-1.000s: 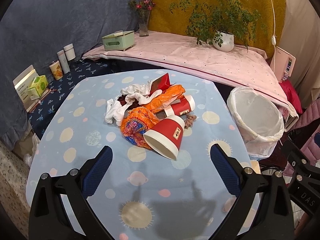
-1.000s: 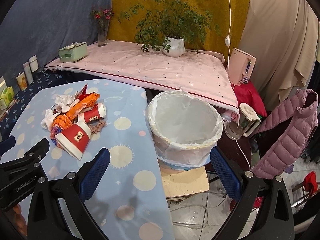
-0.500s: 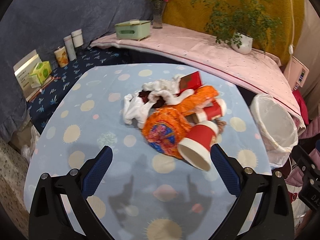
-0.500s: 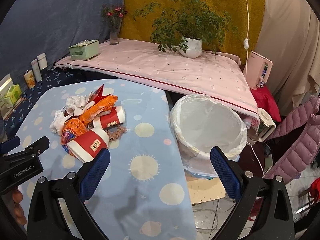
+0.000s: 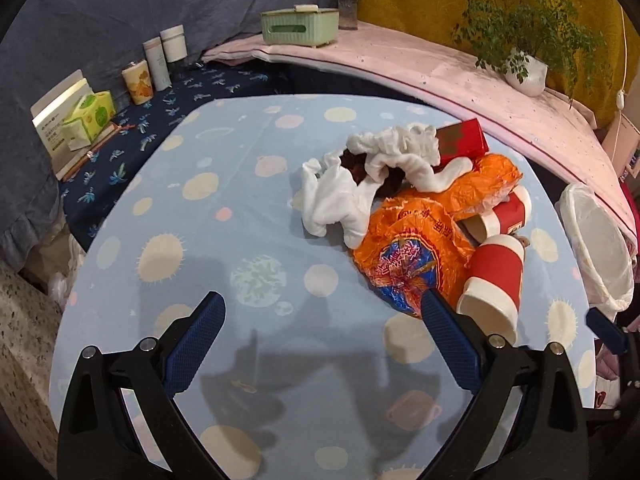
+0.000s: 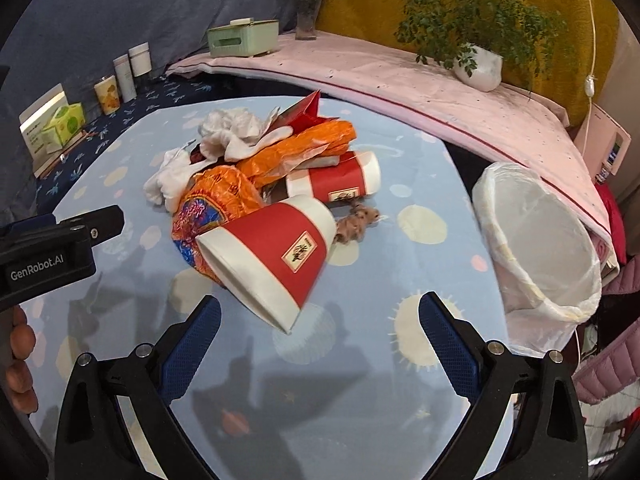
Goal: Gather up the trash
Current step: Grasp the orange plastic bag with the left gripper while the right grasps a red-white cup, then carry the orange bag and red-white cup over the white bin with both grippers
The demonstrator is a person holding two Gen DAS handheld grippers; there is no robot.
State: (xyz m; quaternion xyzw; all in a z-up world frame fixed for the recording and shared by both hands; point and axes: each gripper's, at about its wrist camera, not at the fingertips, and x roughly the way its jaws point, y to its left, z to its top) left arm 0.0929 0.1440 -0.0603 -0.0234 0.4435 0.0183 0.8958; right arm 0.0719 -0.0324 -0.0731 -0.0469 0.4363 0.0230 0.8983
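Left wrist view: the left hand-held gripper (image 5: 322, 312) has come lower and nearer the tabletop (image 5: 224, 184) than a second ago, and the trash pile now sits up and to the right of its fingers instead of dead ahead. Its jaws stand wide apart with nothing between them. The pile is mixed stuff: a limp, wrinkled white cloth (image 5: 360, 184), a crinkly orange plastic wrapper (image 5: 412, 256) with a blue and red print, a stiff red carton (image 5: 462, 138), and two red-and-white paper cups lying on their sides. The nearer paper cup (image 5: 494, 284) lies just beside the right finger, mouth toward the camera. The bin (image 5: 596, 240), lined with a thin white bag, stands off the tabletop's right edge.

Right wrist view: the right hand-held gripper (image 6: 320, 312) has dropped toward the pile too, so the nearer paper cup (image 6: 276, 256), a rigid tapered cone, now fills the middle of the frame just ahead of the fingers. The jaws have just been closing a little but remain wide, with nothing between them yet. Behind it lie the second paper cup (image 6: 340, 180), the orange wrapper (image 6: 224, 200), the white cloth (image 6: 232, 132) and a small brown fuzzy scrap (image 6: 356, 220). The lined bin (image 6: 536, 240) is close on the right. I judge the near cup to be the first pick, and nothing has gone into the bin so far.
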